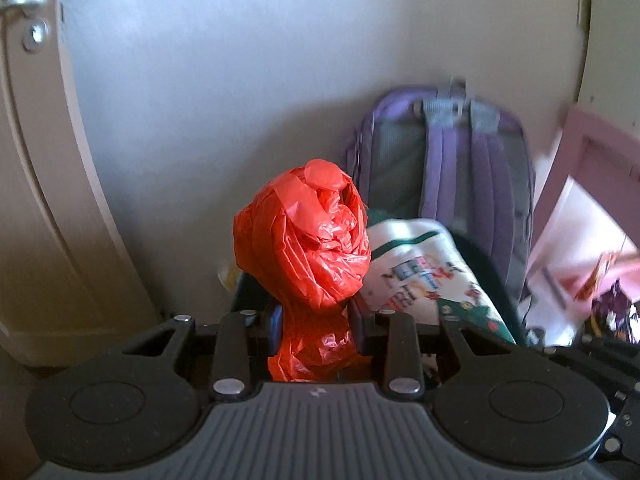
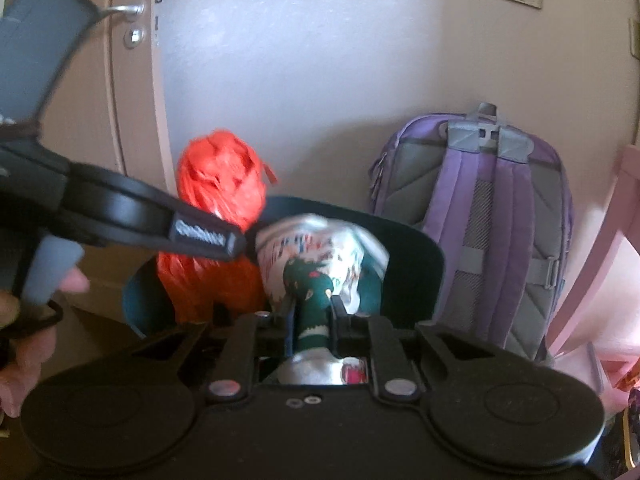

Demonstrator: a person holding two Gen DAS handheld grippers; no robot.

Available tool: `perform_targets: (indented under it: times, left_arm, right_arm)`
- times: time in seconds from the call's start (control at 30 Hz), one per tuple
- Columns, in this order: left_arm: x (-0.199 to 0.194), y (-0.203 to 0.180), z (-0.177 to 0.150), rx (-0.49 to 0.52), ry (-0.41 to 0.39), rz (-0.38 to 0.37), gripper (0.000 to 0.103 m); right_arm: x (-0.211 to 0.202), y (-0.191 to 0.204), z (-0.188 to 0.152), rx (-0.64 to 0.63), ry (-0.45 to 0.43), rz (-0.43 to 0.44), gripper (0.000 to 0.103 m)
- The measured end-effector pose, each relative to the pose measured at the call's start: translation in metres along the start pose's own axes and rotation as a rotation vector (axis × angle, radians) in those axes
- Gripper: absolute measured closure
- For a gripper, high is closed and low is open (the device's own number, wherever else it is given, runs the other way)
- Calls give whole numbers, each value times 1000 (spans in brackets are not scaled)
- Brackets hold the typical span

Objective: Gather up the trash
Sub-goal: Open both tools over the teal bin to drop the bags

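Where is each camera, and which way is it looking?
Left wrist: sits on the left gripper, facing the wall; its own fingers pinch the red plastic bag.
Right wrist: sits on the right gripper, facing the wall; its fingers pinch the white printed bag; the left gripper and a hand show.
Both share: the red plastic bag, white printed bag, dark bin, purple backpack, door.

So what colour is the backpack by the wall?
Purple with grey padding, the backpack shows best in the right wrist view.
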State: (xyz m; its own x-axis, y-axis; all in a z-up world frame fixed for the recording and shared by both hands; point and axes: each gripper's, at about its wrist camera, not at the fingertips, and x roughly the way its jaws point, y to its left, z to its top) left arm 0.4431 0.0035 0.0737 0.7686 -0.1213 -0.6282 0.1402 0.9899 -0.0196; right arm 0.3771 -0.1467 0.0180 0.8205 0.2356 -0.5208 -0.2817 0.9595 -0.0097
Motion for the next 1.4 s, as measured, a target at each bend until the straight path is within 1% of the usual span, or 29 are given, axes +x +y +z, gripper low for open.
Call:
perform_targets:
  times: [0.1,0.17,0.23,0.3,0.33,0.4,0.43,0.47,0.7,0.77,0.93,1.23,1.4]
  left_arm:
    - [18,0,-7,-1,77,-20,71]
    - [26,-1,-10,7,112,-18,70]
    - [33,-2,-13,8,143,-17,70]
    - [39,-2,-16,-2,174,-39,65]
    - [39,-3,-16,-1,177,-44,61]
    - [37,-4,-17,-1,163,-41,50]
    - [35,-4,-18,-6,153,-44,42]
    - [32,-3,-19,-13,145,-52,36]
    - [1,-1,-25,-31,105,-70,34]
    - [-6,-3,-23,-33,97,-77,29]
    - [-35,-4,-30,-19,65,-78,24]
    - [-87,-6,-50,-31,35,-92,24]
    - [-112,-5,-65,-29,43,-89,17]
  right_arm:
    - [-1,2,1,2,10,5,80]
    - [-2,3,1,-9,26,11,81]
    - [-3,5,1,-23,36,7,79]
    - [-6,5,1,-28,38,5,75]
    - [-8,5,1,-25,41,7,72]
    - [-12,6,1,-22,47,4,70]
    - [-14,6,1,-18,46,2,69]
    - [-16,5,2,-14,47,0,68]
    - [-44,7,-1,-3,37,-12,61]
    - [-54,8,-1,0,31,-12,60]
    - [-81,14,-2,-4,16,-9,53]
    - [-126,30,-10,-22,-4,-4,50]
    - [-143,33,-21,-33,-3,5,49]
